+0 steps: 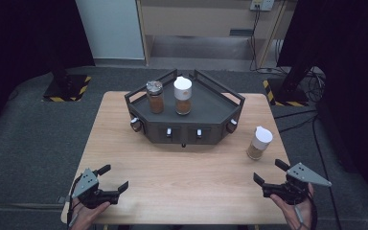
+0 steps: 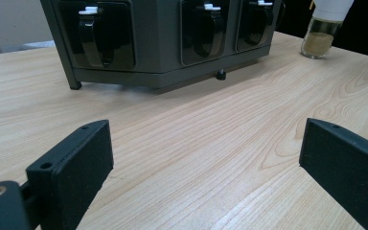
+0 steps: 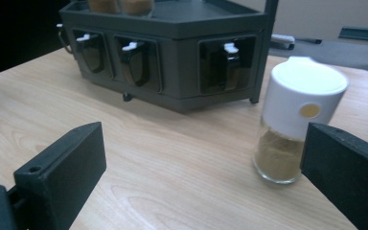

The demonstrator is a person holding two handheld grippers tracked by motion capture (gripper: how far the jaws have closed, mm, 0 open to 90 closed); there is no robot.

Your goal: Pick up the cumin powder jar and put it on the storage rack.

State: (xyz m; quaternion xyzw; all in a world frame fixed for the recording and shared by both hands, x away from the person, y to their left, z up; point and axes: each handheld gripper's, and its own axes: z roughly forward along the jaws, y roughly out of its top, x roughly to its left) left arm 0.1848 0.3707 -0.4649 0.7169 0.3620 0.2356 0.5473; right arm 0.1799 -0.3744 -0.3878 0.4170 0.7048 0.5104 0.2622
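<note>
I hold my left gripper (image 1: pixel 113 178) and right gripper (image 1: pixel 271 174) low over the table (image 1: pixel 182 167), both wide and holding nothing, with the jar (image 1: pixel 259 143) just ahead of my right one, I think so I can grab it for the rack (image 1: pixel 184 125).

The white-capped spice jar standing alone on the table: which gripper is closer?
Right. The right gripper sits just below the jar; the left gripper is across the table.
</note>
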